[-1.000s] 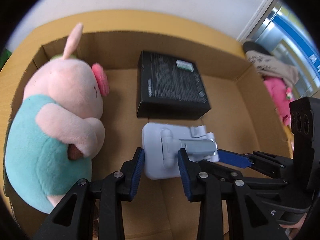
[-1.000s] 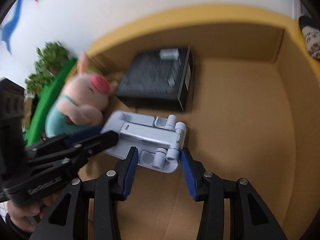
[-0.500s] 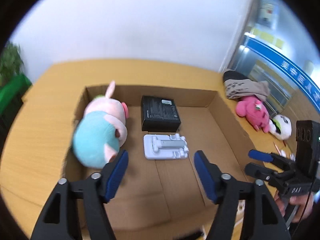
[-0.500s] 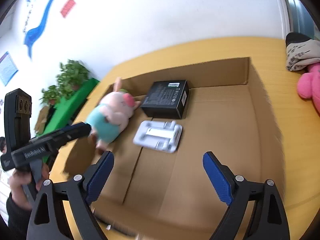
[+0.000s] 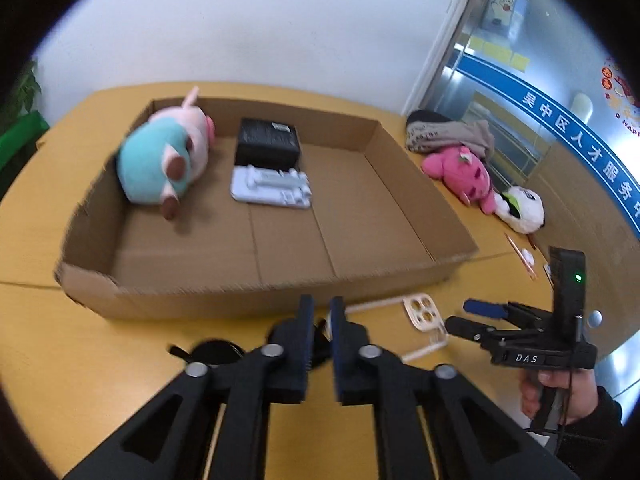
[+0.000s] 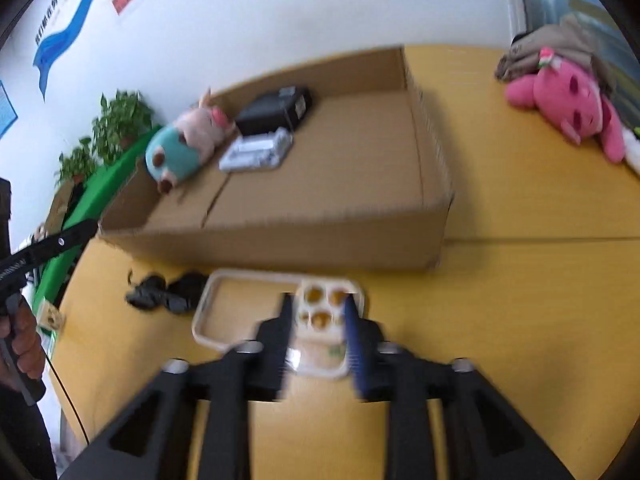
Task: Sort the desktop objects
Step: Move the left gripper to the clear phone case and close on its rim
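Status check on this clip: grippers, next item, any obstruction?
Left gripper nearly shut, empty. Right gripper straddling cream phone case, grip unclear. Cardboard box just beyond; black item beside case.

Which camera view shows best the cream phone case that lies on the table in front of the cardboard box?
The right wrist view shows it best: the cream phone case lies close and almost whole, with the right gripper around its camera end. In the left wrist view the case is smaller, and the left gripper hides part of it.

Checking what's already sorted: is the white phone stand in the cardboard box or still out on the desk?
In. The white phone stand lies flat on the cardboard box floor, just in front of the black box.
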Demonstrator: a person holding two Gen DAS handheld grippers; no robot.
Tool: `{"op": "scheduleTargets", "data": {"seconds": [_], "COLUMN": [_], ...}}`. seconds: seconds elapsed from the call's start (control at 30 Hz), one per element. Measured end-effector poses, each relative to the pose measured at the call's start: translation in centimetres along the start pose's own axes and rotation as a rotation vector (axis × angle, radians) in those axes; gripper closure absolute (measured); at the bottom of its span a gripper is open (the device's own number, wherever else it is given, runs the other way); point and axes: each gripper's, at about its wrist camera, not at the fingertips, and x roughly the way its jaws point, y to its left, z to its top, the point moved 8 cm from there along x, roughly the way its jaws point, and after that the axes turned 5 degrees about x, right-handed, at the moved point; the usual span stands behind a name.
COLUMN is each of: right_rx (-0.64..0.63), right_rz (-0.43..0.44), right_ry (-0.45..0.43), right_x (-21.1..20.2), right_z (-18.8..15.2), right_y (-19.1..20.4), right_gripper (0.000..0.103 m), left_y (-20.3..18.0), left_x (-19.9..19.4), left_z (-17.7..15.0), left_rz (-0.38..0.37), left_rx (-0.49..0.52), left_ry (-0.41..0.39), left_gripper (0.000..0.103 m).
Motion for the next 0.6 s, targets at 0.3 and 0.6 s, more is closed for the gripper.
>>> {"op": "scheduleTargets", "data": {"seconds": [0.3,0.6], "right_rx": [-0.088,-0.276], "right_rz": [0.116,0.322], "right_ry": [0.013,0.164], "right_x": [4.4,1.8], "right_z": [0.5,-6.2], "right_y": [0.5,5.2], "right_gripper": [0.009,0.009], "left_y": [-2.9,-2.8], "left_x": [1.1,0.0], "left_z": [-4.6,-8.7], "left_rz": [-0.068,-0.124], "left_rx": [0.007,0.028], "left_ry": [0.061,0.087], "left_gripper": [0.058,0.058]}}
